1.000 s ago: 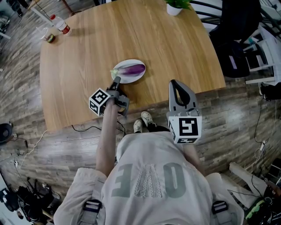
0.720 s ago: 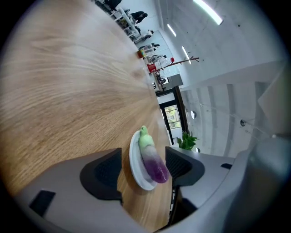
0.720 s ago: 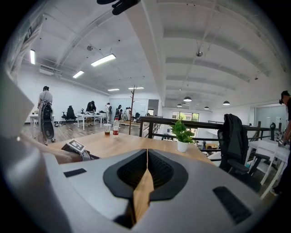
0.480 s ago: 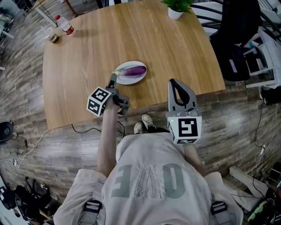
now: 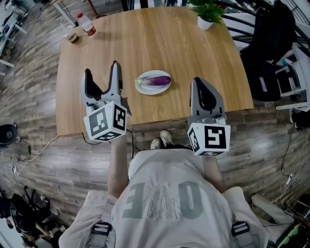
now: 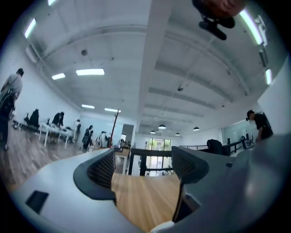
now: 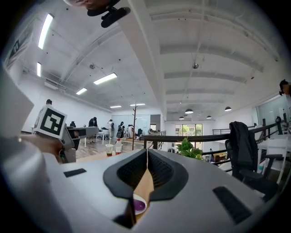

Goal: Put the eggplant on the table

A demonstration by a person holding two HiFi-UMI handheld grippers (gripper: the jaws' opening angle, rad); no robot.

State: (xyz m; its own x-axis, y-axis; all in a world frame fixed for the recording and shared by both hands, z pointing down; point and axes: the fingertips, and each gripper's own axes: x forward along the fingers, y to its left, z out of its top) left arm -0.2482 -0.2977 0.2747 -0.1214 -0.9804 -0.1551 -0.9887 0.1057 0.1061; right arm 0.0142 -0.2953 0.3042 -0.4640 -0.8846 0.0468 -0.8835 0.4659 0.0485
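Observation:
A purple eggplant (image 5: 158,80) lies on a white plate (image 5: 142,86) on the round wooden table (image 5: 193,53). My left gripper (image 5: 101,79) is raised to the left of the plate, apart from it. Its jaws have just been opening and now stand wide, with nothing between them; in the left gripper view (image 6: 145,169) only bare table wood shows in the gap. My right gripper (image 5: 197,81) hovers to the right of the plate with its jaws shut and empty. In the right gripper view (image 7: 146,154) a sliver of plate and eggplant (image 7: 137,205) shows below the closed tips.
A potted plant (image 5: 208,12) stands at the table's far right edge. A bottle (image 5: 87,23) and a cup (image 5: 72,36) sit at the far left corner. A black chair (image 5: 271,43) is at the right. Cables lie on the wood floor (image 5: 38,150).
My left gripper lifted from the plate's near-left edge, moved up and left, rolled over, and its jaws went from nearly closed to wide. The right gripper rose slightly. The eggplant stays on the plate.

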